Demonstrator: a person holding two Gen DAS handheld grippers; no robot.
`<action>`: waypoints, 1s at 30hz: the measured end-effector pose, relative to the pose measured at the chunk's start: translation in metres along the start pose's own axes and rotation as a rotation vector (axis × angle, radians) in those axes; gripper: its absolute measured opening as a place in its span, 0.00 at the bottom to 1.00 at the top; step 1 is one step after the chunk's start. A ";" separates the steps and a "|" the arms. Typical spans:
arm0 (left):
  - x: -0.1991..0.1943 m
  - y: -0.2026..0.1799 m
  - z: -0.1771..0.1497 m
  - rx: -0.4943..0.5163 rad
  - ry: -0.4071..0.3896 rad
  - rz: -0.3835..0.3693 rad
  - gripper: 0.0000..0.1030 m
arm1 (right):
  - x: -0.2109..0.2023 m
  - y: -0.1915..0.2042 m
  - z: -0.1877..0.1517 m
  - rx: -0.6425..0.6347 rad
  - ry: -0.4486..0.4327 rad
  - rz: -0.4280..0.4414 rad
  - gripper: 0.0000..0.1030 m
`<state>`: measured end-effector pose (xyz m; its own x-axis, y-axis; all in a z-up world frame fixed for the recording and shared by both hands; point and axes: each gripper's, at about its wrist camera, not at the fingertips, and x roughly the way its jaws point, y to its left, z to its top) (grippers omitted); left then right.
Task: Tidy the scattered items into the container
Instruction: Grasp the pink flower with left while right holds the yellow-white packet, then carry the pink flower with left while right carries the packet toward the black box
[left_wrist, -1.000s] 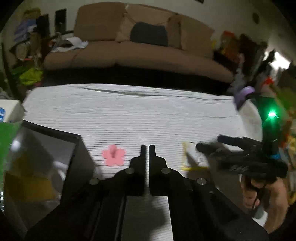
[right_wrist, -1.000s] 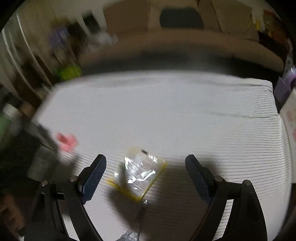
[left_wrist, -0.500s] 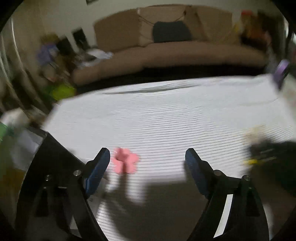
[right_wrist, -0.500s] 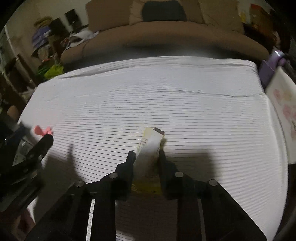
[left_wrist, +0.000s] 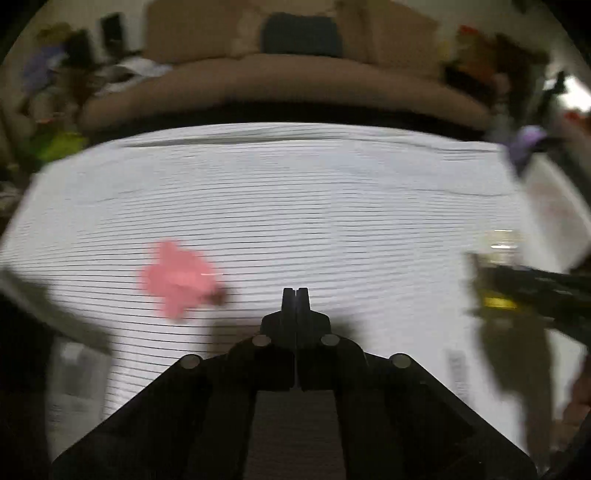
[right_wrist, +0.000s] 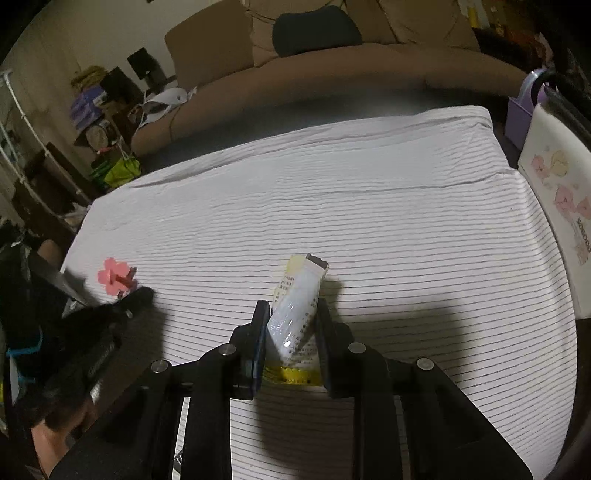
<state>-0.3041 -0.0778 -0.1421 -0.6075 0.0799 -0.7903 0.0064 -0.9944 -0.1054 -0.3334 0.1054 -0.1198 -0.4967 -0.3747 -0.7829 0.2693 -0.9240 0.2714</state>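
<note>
Half a second ago the left hand-held gripper stood spread around the pink flower; now its jaws are pressed together with nothing between them, the flat, petal-shaped piece lying just left of the tips on the striped cloth surface. The right hand-held gripper still pinches the glossy white-and-yellow sachet, a crinkled packet with small print, raised tilted above the surface.
</note>
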 end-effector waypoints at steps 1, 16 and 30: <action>-0.003 -0.008 0.000 0.019 -0.007 -0.033 0.00 | 0.000 0.000 0.000 -0.003 0.000 -0.008 0.23; -0.003 -0.008 0.021 0.081 -0.202 0.597 1.00 | 0.000 -0.007 0.001 0.005 -0.006 0.058 0.24; 0.002 0.047 0.047 -0.095 -0.152 0.238 0.04 | -0.010 0.014 0.005 -0.047 -0.050 0.085 0.24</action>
<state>-0.3422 -0.1276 -0.1208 -0.6923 -0.1729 -0.7006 0.2327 -0.9725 0.0101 -0.3283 0.0956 -0.1051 -0.5110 -0.4558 -0.7288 0.3500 -0.8847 0.3079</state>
